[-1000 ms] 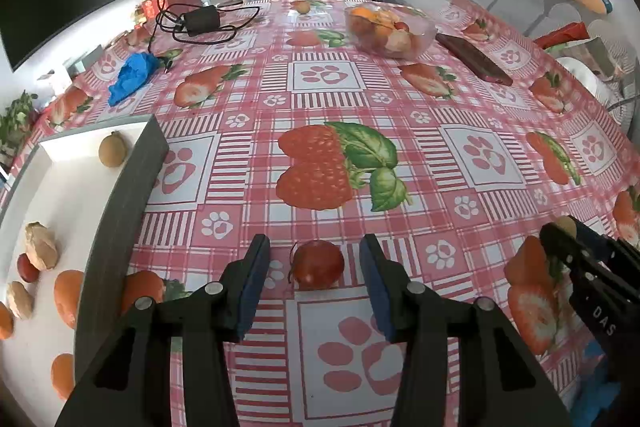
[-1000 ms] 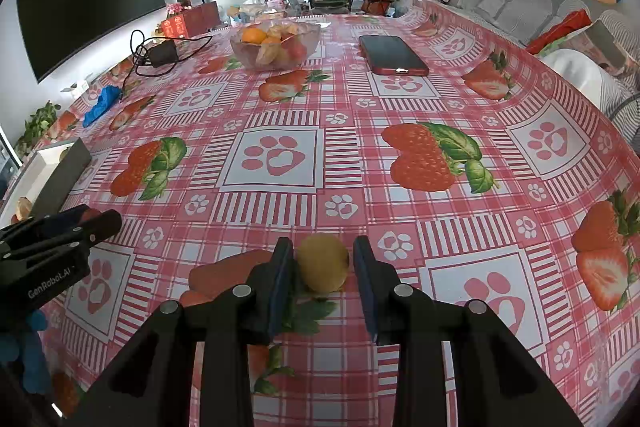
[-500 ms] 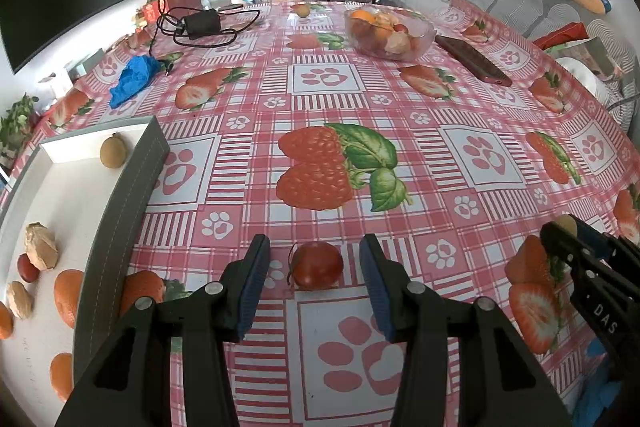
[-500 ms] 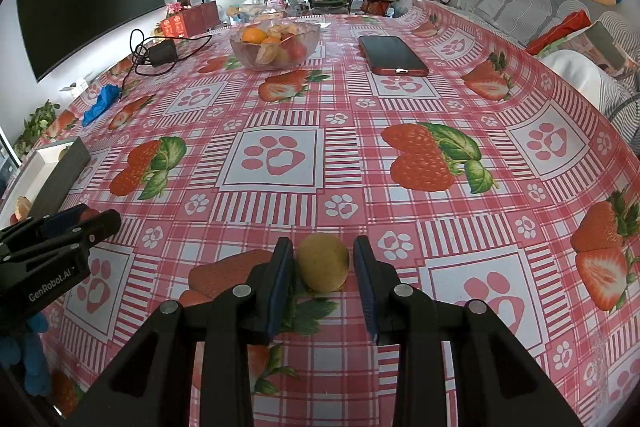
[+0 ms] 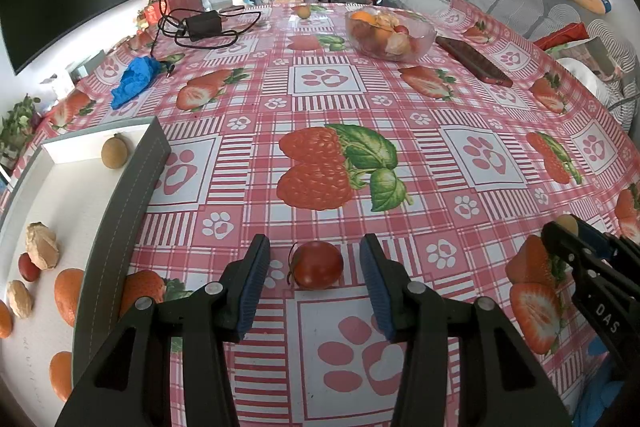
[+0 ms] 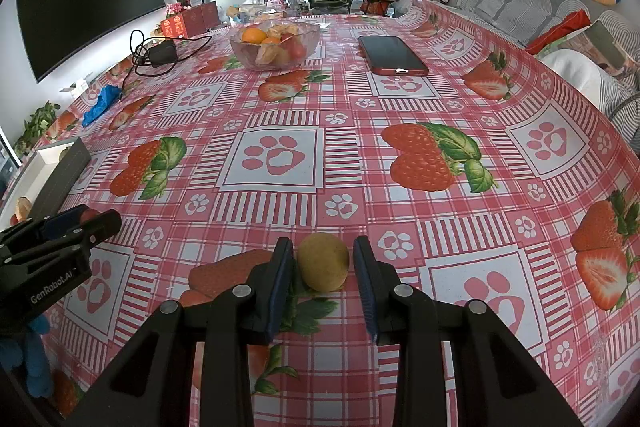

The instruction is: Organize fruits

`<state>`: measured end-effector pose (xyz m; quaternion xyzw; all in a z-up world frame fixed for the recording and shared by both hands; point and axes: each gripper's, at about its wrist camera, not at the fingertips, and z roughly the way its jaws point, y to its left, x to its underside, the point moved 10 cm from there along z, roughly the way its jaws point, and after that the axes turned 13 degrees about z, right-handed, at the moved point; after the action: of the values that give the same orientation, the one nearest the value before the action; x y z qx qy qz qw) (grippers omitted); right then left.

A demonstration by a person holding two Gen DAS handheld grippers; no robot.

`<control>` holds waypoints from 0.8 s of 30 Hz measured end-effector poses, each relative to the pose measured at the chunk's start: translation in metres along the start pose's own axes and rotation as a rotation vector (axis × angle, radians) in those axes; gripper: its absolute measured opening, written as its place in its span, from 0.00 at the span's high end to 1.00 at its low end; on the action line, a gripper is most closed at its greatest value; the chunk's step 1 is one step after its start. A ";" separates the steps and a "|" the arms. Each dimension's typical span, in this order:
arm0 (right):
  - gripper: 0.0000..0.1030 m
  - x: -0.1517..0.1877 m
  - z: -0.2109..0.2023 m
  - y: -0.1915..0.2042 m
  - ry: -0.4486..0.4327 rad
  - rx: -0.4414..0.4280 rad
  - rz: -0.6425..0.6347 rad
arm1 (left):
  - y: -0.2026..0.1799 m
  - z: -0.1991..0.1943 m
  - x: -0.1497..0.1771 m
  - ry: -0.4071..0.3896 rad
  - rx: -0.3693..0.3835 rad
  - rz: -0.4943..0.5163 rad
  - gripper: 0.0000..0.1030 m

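Nothing has been changed over the last second: the red tomato (image 5: 317,264) is bracketed loosely by the open left gripper (image 5: 314,283), the yellow fruit (image 6: 324,261) is framed closely, perhaps touched, by the right gripper (image 6: 323,283), and neither is yet carried to the white tray (image 5: 132,187).

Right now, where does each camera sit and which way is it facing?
Left wrist: on the left gripper, looking down its fingers across the table; red tomato between open jaws, tray at left, right gripper at right edge.
Right wrist: on the right gripper, same heading; yellow-brown fruit between its jaws, left gripper at left edge.
Shared: glass fruit bowl, phone.
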<state>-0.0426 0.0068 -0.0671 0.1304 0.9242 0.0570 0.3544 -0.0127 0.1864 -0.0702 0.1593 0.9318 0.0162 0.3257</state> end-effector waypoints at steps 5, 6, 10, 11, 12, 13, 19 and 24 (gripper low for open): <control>0.67 0.000 0.000 0.000 0.000 0.000 -0.001 | 0.002 -0.001 -0.001 -0.009 -0.008 -0.004 0.48; 0.67 0.000 0.000 0.000 0.000 0.000 -0.001 | 0.003 -0.001 -0.001 -0.009 -0.009 -0.007 0.47; 0.67 0.000 0.000 0.000 -0.001 0.001 -0.001 | 0.010 0.003 -0.003 0.002 -0.019 -0.035 0.30; 0.67 0.000 0.000 0.000 -0.001 0.002 -0.002 | 0.011 0.004 -0.003 0.007 -0.014 -0.036 0.25; 0.67 0.000 0.000 0.000 -0.001 0.000 0.000 | 0.009 0.004 -0.001 0.008 -0.012 -0.030 0.24; 0.67 0.000 0.000 0.000 -0.001 0.000 0.000 | 0.008 0.005 -0.001 0.009 -0.016 -0.023 0.23; 0.67 0.000 0.000 0.000 -0.001 -0.002 0.002 | 0.007 0.007 -0.001 0.007 -0.010 -0.022 0.21; 0.40 0.000 -0.001 -0.001 0.002 -0.024 0.020 | 0.007 0.009 -0.002 0.009 -0.009 -0.020 0.18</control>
<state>-0.0435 0.0055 -0.0669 0.1352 0.9225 0.0716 0.3543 -0.0042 0.1915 -0.0753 0.1484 0.9347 0.0179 0.3225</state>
